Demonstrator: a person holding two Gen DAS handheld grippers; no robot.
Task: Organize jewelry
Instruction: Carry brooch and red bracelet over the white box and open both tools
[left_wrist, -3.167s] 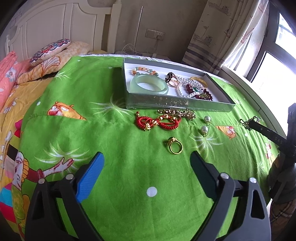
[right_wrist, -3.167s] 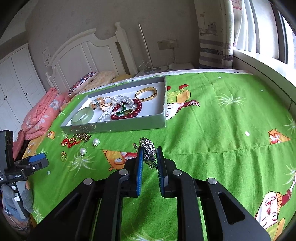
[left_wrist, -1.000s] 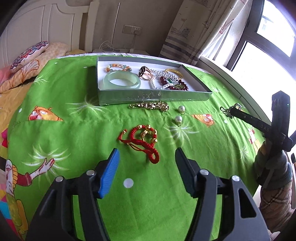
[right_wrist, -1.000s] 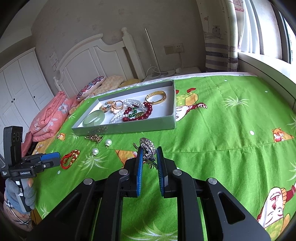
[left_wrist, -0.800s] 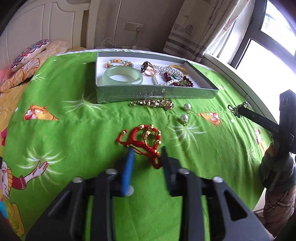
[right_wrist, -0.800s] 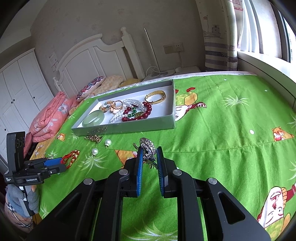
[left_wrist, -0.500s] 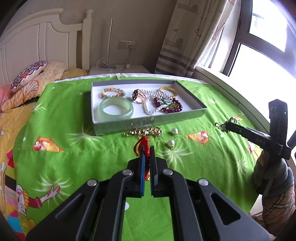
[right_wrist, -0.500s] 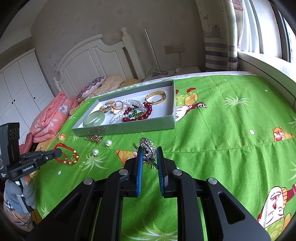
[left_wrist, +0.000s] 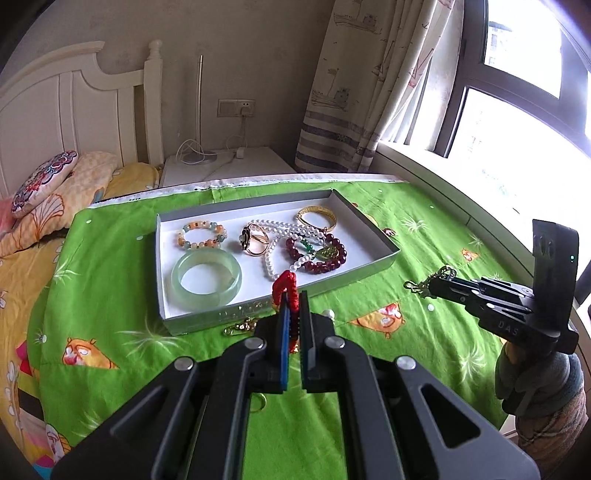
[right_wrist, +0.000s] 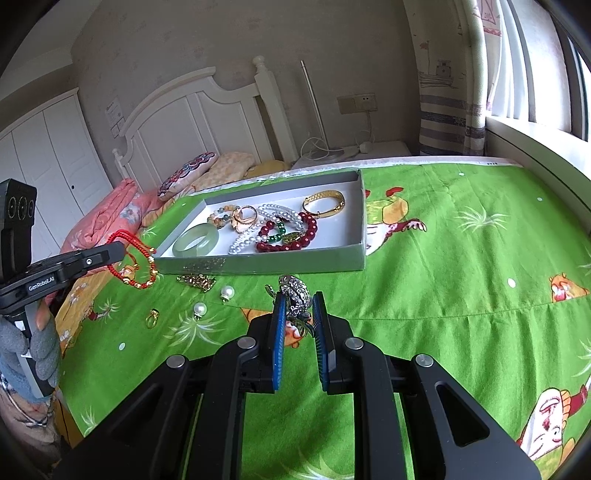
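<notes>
My left gripper (left_wrist: 292, 300) is shut on a red cord bracelet (left_wrist: 285, 283) with gold beads, held up in the air in front of the grey jewelry box (left_wrist: 373, 271). From the right wrist view the red cord bracelet (right_wrist: 135, 264) dangles from the left gripper (right_wrist: 117, 248), left of the jewelry box (right_wrist: 295, 258). My right gripper (right_wrist: 298, 300) is shut on a silver rhinestone brooch (right_wrist: 295, 291) above the green bedspread. The box holds a jade bangle (left_wrist: 205, 277), a pearl strand, a dark red bead bracelet (left_wrist: 317, 254), a gold bangle (left_wrist: 317, 218) and a ring.
On the green bedspread (right_wrist: 461, 258) in front of the box lie a gold chain piece (right_wrist: 195, 281), two pearl earrings (right_wrist: 200, 308) and a gold ring (right_wrist: 152, 318). Pillows and a white headboard stand behind; a windowsill runs along the right.
My left gripper closed on the red cord bracelet lying on the bedspread and lifted it up toward the box. The right gripper stayed still with the brooch.
</notes>
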